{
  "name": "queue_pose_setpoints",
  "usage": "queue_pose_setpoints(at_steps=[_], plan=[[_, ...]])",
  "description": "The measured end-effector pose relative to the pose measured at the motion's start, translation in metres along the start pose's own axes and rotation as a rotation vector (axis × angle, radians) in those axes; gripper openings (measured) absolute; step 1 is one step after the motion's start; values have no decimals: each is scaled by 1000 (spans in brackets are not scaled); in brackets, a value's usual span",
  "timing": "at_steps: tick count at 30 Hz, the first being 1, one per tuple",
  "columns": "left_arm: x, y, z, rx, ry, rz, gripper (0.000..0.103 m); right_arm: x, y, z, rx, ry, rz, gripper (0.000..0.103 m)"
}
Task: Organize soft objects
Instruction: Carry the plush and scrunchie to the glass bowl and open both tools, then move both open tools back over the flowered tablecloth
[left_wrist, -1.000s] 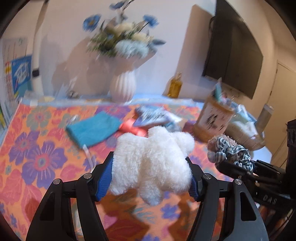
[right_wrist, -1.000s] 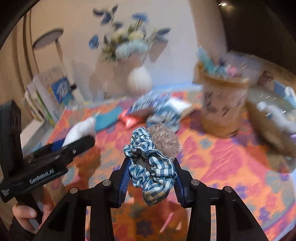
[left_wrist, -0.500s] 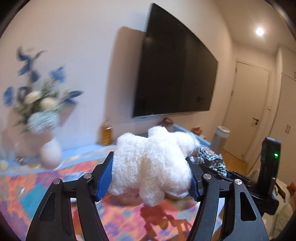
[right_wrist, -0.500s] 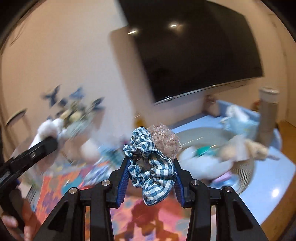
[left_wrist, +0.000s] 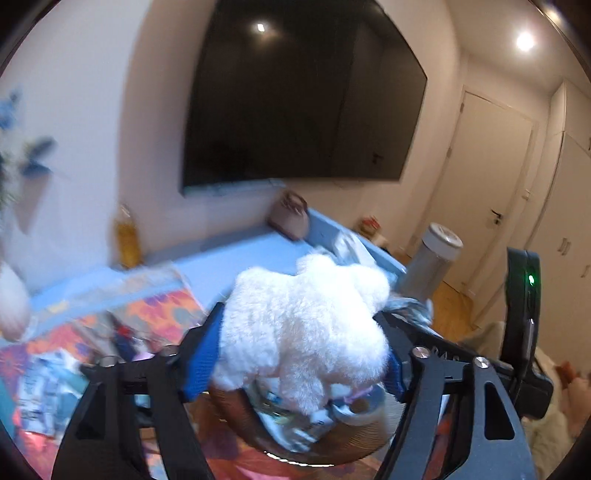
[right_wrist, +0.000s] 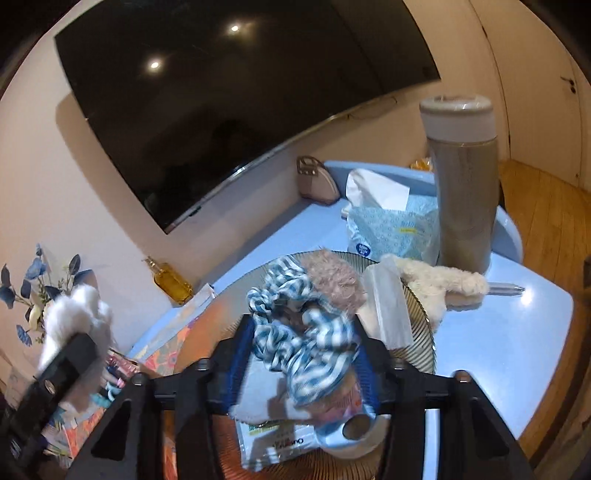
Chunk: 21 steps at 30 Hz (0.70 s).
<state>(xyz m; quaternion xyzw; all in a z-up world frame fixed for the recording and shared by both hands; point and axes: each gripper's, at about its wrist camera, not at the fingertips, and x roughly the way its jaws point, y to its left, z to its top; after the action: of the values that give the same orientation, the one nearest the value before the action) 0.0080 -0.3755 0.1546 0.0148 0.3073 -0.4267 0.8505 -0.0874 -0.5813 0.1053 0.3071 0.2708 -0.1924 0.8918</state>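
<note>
Two grippers are hovering over a round woven basket (right_wrist: 417, 317) on a blue tabletop (right_wrist: 517, 332), a dark wall television (left_wrist: 295, 99) hanging beyond. Left gripper (left_wrist: 301, 350), jaws opening, is cradling a white plush toy (left_wrist: 306, 325); right gripper (right_wrist: 301, 354), jaws opening and angled downward, is loosening around a blue checked scrunchie (right_wrist: 295, 332) directly above the basket.

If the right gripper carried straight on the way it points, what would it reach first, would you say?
Most likely the basket just below and ahead: the right gripper, jaws opening around the checked scrunchie, points down at the packets lying in it. Depth is hard to judge.
</note>
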Motion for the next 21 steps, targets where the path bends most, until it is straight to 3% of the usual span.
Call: queue_pose_setpoints(at_steps=[2,9,16,18,21], plan=[[11,4,-3,-26,51,-42,86,0,-3,-1,-5,2,-3,67],[-10,8,-13,-56,66,-109,86,-16,-6,-19,-28,14,11,67],[-90,19,-19,-13,-29,-30,88,-51,14,-41,-51,-9,92,67],[-123,26,-25,4,-70,13,93,-65,30,-50,-88,-24,129,67],[-174,42,-41,12,-139,91,102,-84,59,-67,-156,-60,188,79]])
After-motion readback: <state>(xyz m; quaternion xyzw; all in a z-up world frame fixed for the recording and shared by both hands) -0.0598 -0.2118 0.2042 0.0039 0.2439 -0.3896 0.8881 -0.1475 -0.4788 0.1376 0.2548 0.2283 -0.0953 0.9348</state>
